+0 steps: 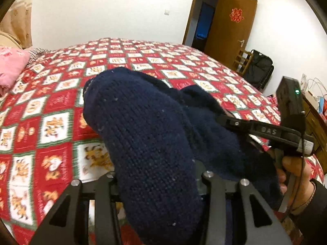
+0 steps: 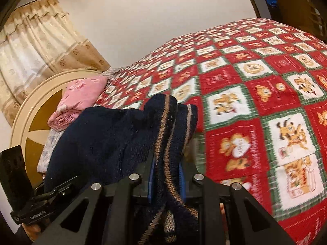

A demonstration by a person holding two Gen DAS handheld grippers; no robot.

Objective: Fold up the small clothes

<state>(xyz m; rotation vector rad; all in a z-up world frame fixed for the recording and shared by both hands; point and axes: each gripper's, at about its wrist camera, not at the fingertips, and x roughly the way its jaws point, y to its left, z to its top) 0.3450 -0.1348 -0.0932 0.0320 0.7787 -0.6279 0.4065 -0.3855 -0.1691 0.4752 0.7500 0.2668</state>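
Note:
A navy knitted garment (image 1: 147, 134) fills the left wrist view, held up above the bed. My left gripper (image 1: 159, 183) is shut on it; the knit hides the fingertips. My right gripper (image 2: 166, 175) is shut on the same garment's striped hem (image 2: 169, 134), which has tan and grey bands and lies between the blue pads (image 2: 150, 175). The right gripper also shows in the left wrist view (image 1: 231, 120), at the garment's right side. The garment hangs between the two grippers, bunched in folds.
The bed (image 1: 61, 102) carries a red, green and white cartoon-patterned blanket (image 2: 265, 106). A folded pink cloth (image 2: 79, 100) lies by the round headboard (image 2: 30, 118). A curtain (image 2: 36, 45) hangs behind. An open brown door (image 1: 229, 30) and a black bag (image 1: 259, 69) stand at the right.

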